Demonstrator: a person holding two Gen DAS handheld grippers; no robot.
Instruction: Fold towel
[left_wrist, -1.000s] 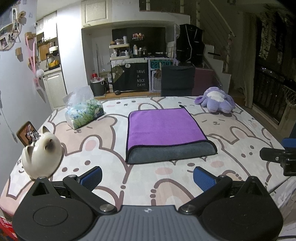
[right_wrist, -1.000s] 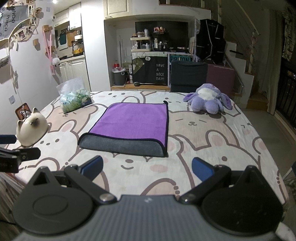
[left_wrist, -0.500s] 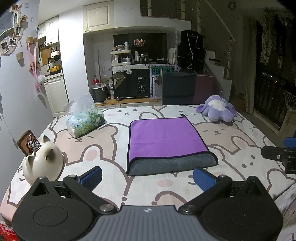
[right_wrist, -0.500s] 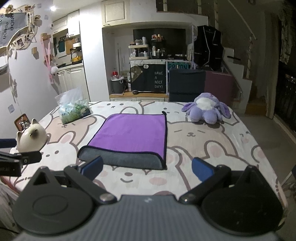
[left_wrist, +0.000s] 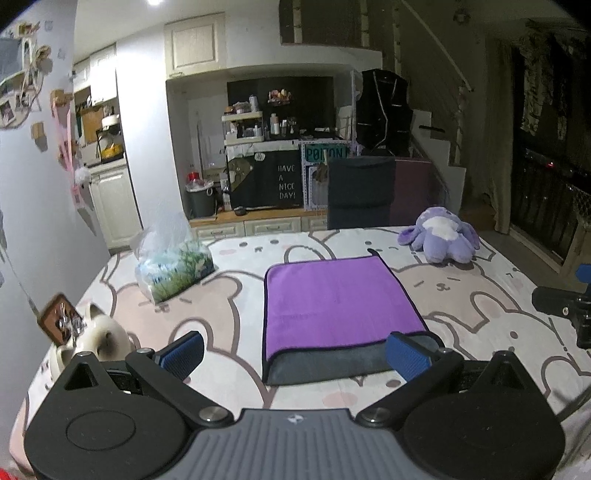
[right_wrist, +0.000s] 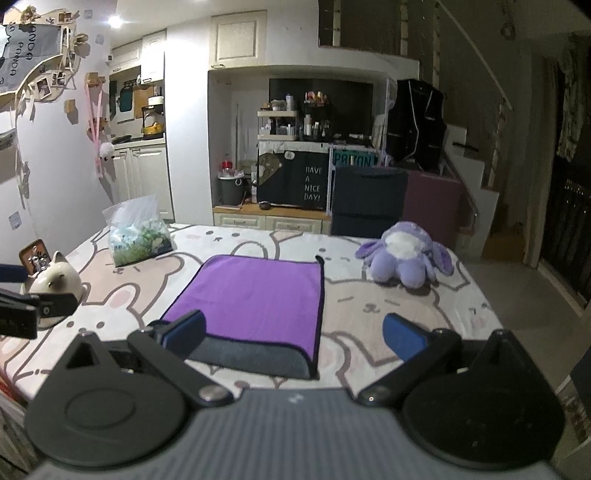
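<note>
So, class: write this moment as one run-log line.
towel: folded, flat on table | left gripper: open, empty | right gripper: open, empty | neither touching towel

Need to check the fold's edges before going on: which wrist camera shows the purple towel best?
Left wrist: the towel lies nearly whole, only its near right corner behind a fingertip. Right wrist view shows it blurrier, near left corner hidden by a finger.

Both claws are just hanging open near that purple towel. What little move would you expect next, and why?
Probably lifting both away: the towel already lies folded flat, its grey fold edge nearest, and the left gripper and right gripper are open, holding nothing.
</note>
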